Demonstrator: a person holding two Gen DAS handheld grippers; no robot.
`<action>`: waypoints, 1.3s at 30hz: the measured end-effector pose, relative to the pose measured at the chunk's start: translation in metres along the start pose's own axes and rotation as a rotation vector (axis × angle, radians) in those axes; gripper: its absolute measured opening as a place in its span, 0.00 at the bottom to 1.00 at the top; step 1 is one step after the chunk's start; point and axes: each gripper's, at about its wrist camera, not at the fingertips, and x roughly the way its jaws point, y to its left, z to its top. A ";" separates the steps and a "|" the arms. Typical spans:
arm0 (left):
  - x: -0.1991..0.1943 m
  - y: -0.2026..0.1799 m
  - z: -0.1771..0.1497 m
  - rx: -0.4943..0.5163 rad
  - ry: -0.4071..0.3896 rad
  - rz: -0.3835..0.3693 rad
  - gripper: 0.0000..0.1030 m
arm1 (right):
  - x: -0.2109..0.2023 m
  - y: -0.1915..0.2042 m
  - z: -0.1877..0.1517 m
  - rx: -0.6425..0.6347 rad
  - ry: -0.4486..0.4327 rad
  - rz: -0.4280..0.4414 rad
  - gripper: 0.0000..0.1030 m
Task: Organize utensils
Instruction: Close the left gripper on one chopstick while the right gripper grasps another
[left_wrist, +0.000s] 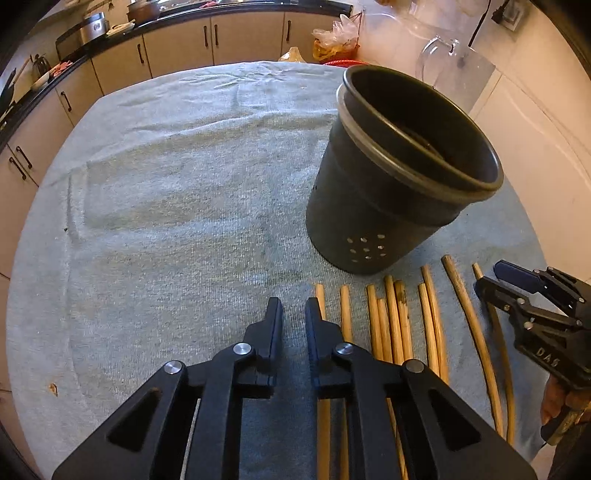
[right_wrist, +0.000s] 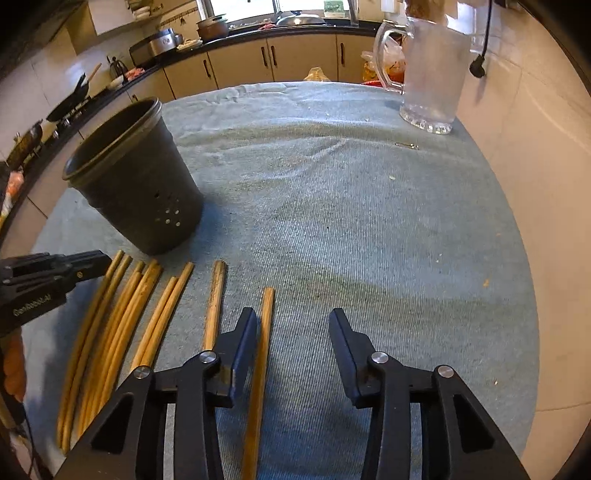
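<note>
Shows wooden chopsticks (right_wrist: 147, 314) lying side by side on a grey-blue cloth (right_wrist: 351, 221), tips toward a black perforated utensil holder (right_wrist: 140, 192) standing upright just beyond them and seemingly empty.

Finds the right gripper (right_wrist: 293, 314) half spread over the outermost chopstick (right_wrist: 264, 332): stick against the inner pad, outer pad well apart, nothing pinched yet.

Finds the left gripper (left_wrist: 293, 302) almost pressed together, only a narrow slit of cloth between the pads, with the end chopstick (left_wrist: 320, 299) just outside its finger.

Judged step: picking up 1 stick per gripper. To do it well, centre each stick between the pads, spread the left jaws again before straddling, pinch near the middle, keep neighbours clear, then tilt upright over the holder's rim. Leaves the glass mug (right_wrist: 432, 74) well apart.
</note>
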 end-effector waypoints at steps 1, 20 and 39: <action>0.000 -0.001 0.001 0.010 0.002 0.001 0.12 | 0.001 0.004 0.002 -0.017 0.008 -0.023 0.43; -0.022 0.031 -0.005 -0.086 0.016 -0.213 0.12 | 0.006 -0.011 0.010 0.050 0.039 0.064 0.14; 0.010 -0.008 0.012 0.016 0.047 -0.089 0.11 | 0.010 -0.011 0.022 0.053 0.125 0.061 0.14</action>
